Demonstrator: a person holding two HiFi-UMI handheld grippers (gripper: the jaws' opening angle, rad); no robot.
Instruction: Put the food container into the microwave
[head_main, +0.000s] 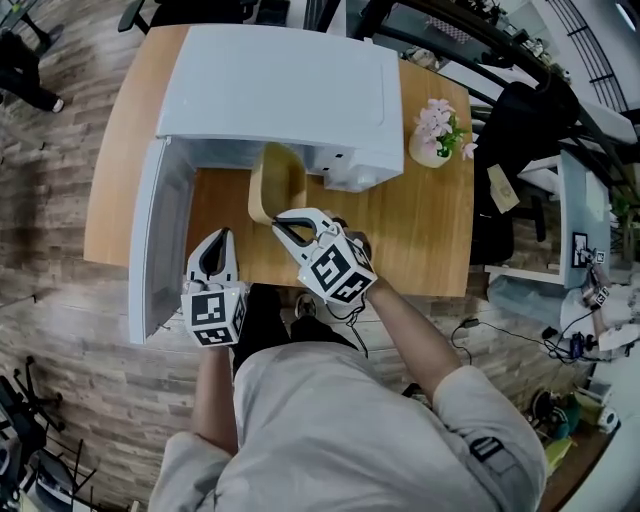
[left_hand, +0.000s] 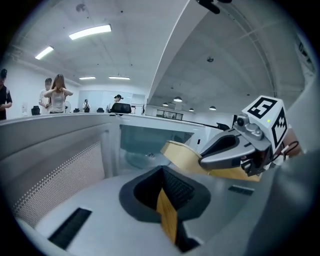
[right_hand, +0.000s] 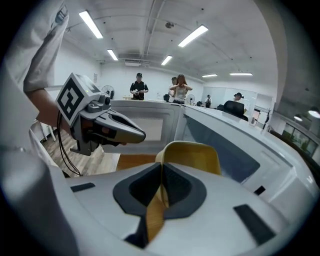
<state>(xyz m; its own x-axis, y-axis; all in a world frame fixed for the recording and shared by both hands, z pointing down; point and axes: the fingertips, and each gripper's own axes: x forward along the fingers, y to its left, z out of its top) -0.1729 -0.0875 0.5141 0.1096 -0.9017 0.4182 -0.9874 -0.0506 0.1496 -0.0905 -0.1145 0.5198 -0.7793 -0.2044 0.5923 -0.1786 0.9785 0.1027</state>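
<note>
Person at a wooden table (head_main: 425, 225), one gripper in each hand, facing a white microwave (head_main: 280, 90). The microwave's door (head_main: 150, 240) stands wide open, swung out to the person's left.

(a) Food container. The pale yellow food container (head_main: 277, 185) sits at the mouth of the microwave. Its far end is under the front edge of the top, and its near end is over the table just in front of the opening. From the left gripper view it looks tilted, and whether it rests on the table cannot be told. The glass turntable (left_hand: 140, 159) shows inside the microwave behind it.

(b) Right gripper. The right gripper (head_main: 285, 226) reaches in from the person's side to the container's near rim. Its own view shows the two dark pads (right_hand: 175, 187) drawn together, pinching the thin edge of the container.

(c) Left gripper. The left gripper (head_main: 219, 245) hovers beside the right one, between it and the open door, apart from the container. Its jaws are closed on each other with nothing held; only a strip of table shows through the slit.

(d) Surroundings. A small pot of pink flowers (head_main: 437, 132) stands on the table just to the right of the microwave. Several people stand at a counter far back in the room.
</note>
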